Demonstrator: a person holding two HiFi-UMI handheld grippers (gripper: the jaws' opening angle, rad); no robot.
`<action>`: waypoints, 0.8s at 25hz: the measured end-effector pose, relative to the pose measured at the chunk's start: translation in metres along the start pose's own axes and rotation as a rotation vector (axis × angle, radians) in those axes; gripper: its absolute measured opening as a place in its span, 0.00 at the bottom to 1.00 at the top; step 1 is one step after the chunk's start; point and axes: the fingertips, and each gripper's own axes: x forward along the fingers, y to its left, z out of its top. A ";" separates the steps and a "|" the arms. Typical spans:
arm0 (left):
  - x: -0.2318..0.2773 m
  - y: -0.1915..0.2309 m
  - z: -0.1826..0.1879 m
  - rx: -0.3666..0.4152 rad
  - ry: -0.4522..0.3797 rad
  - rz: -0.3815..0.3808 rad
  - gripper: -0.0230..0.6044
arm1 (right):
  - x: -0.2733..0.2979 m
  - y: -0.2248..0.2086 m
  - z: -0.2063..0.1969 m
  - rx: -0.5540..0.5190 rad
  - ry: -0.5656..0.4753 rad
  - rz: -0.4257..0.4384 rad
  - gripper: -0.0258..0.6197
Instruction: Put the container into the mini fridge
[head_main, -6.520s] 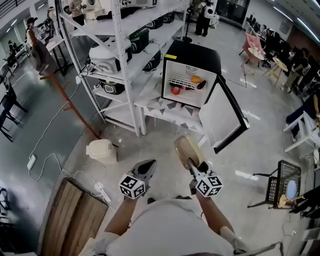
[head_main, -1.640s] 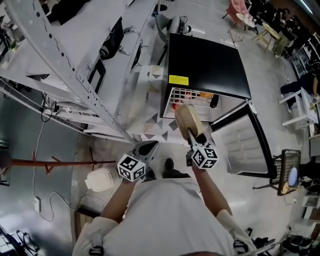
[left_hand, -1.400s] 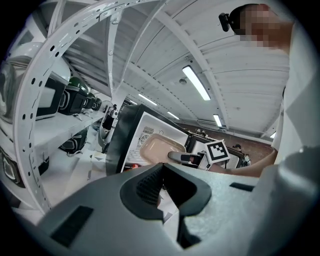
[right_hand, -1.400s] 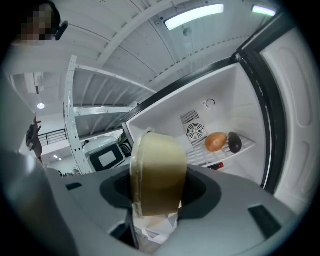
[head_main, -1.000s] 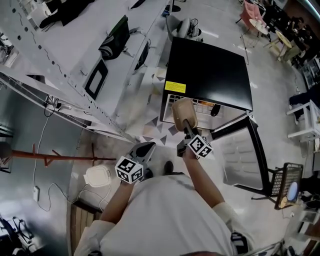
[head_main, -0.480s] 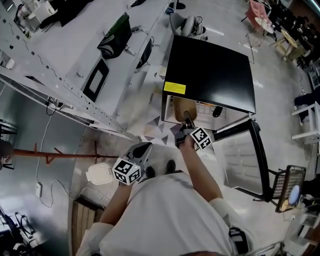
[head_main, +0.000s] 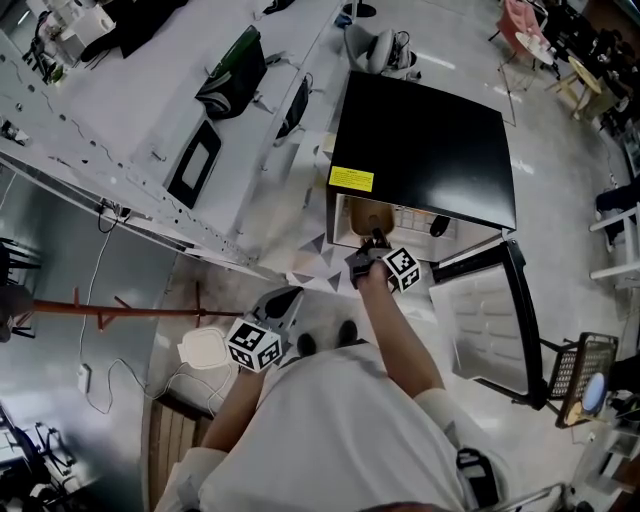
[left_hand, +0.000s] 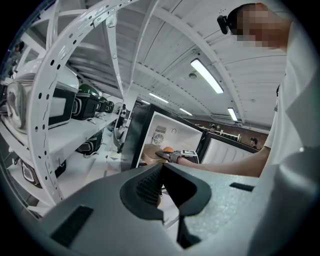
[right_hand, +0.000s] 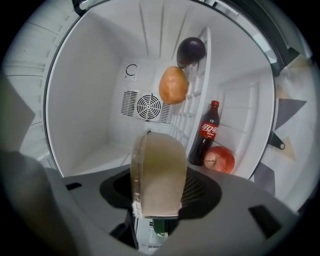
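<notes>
The container (right_hand: 157, 175) is now inside the mouth of the fridge (head_main: 420, 130). A second ago it is just in front of the opening. Seconds before that, the person stands well back with it held out. In the head view the black top now hides the container's far half, so the carry looks all but finished.

The right gripper (head_main: 372, 243) pinches the container between its jaws, and the grip looks no different from the earlier frames. Nothing is released yet. The container hangs in the air and does not rest on any surface that shows. The right gripper view looks turned on its side against the fridge's inner walls, which fits a rolled wrist.

The container is on the same side of the wire shelf (right_hand: 197, 107) as the orange (right_hand: 173, 85) and a dark fruit (right_hand: 191, 50). These lie farther in, and there is bare white space on the side away from the shelf. A bottle (right_hand: 206, 132) and an apple (right_hand: 220, 160) are on the shelf's other side, apart from the container.

What seems left is to set the container down in that free space and spread the jaws.

The door (head_main: 485, 320) stands wide open at the right. The left gripper (head_main: 283, 298) hangs near the person, well short of the fridge, with its jaws pressed together on nothing.
</notes>
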 end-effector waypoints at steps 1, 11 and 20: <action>0.000 0.000 -0.001 0.000 0.002 0.001 0.04 | 0.002 -0.001 0.000 0.012 -0.001 0.000 0.37; 0.005 0.002 0.000 -0.002 0.003 -0.010 0.04 | 0.007 -0.008 -0.009 0.018 0.057 -0.040 0.46; 0.007 0.001 0.000 -0.005 -0.003 -0.024 0.04 | 0.001 -0.011 -0.017 -0.043 0.124 -0.040 0.63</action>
